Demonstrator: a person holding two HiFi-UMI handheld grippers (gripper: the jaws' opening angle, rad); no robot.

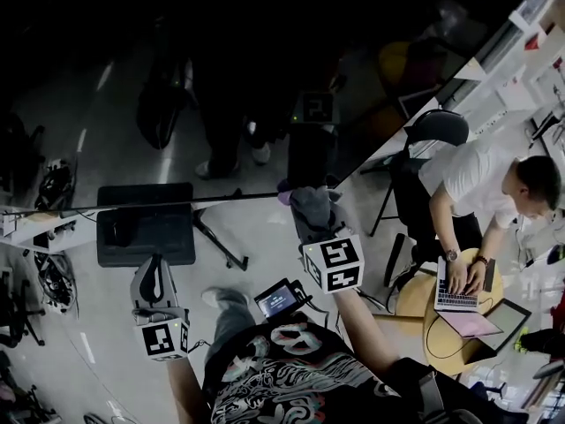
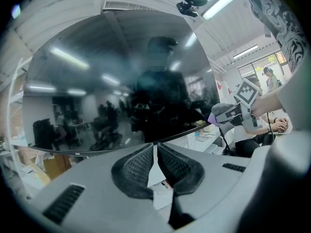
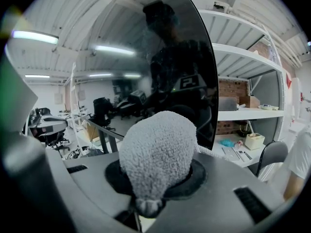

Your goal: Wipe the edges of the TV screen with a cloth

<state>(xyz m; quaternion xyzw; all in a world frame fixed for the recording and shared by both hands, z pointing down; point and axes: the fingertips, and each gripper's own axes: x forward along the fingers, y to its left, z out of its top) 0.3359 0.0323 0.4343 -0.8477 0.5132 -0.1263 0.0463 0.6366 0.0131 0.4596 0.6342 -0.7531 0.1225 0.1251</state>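
The TV screen (image 1: 221,78) is a big dark panel filling the upper head view, its lower edge running left from its lower right corner. My right gripper (image 1: 316,221) is shut on a grey fleecy cloth (image 1: 311,208), which presses on that corner. In the right gripper view the cloth (image 3: 158,149) bulges over the jaws, hiding my right gripper (image 3: 156,171), with the screen (image 3: 187,57) just behind. My left gripper (image 1: 157,270) hangs below the screen's lower edge, shut and holding nothing. In the left gripper view, my left gripper (image 2: 155,150) faces the screen (image 2: 121,81), and the cloth (image 2: 219,112) shows at right.
A person (image 1: 481,188) sits at a round wooden table (image 1: 441,329) on the right, typing on a laptop (image 1: 457,288), with a black chair (image 1: 437,129) behind. White shelves (image 1: 521,51) stand at upper right. The TV stand's legs (image 1: 216,237) and a black case (image 1: 146,228) lie below the screen.
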